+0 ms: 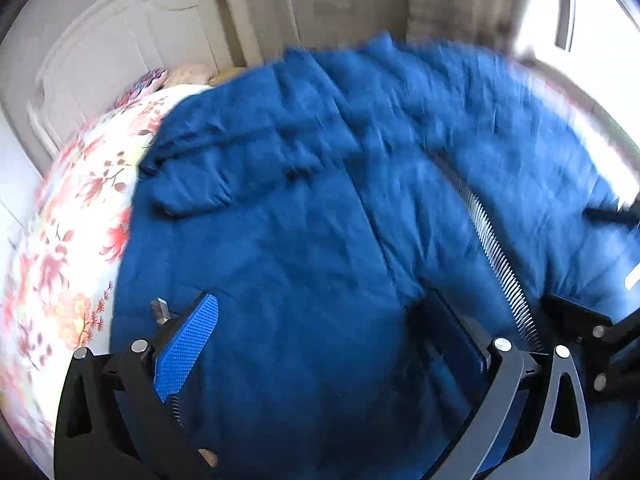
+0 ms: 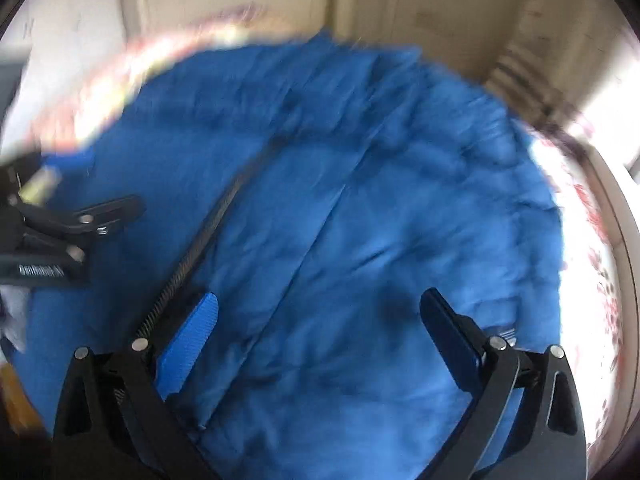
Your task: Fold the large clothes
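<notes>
A large blue padded jacket (image 1: 300,220) lies spread over a bed, its zipper (image 1: 496,256) running down toward the near edge. One sleeve (image 1: 192,184) lies folded across at the left. My left gripper (image 1: 320,312) hovers just above the jacket, open, with nothing between its fingers. In the right wrist view the same jacket (image 2: 360,200) fills the frame, blurred, with the zipper (image 2: 200,248) at the left. My right gripper (image 2: 320,312) is open over the fabric and holds nothing. Part of the left gripper (image 2: 60,224) shows at that view's left edge.
The bed has a floral cover (image 1: 68,240) showing to the left of the jacket and a white headboard (image 1: 104,52) behind. A pillow (image 1: 188,72) lies at the head end. A bright window (image 1: 600,32) is at the far right.
</notes>
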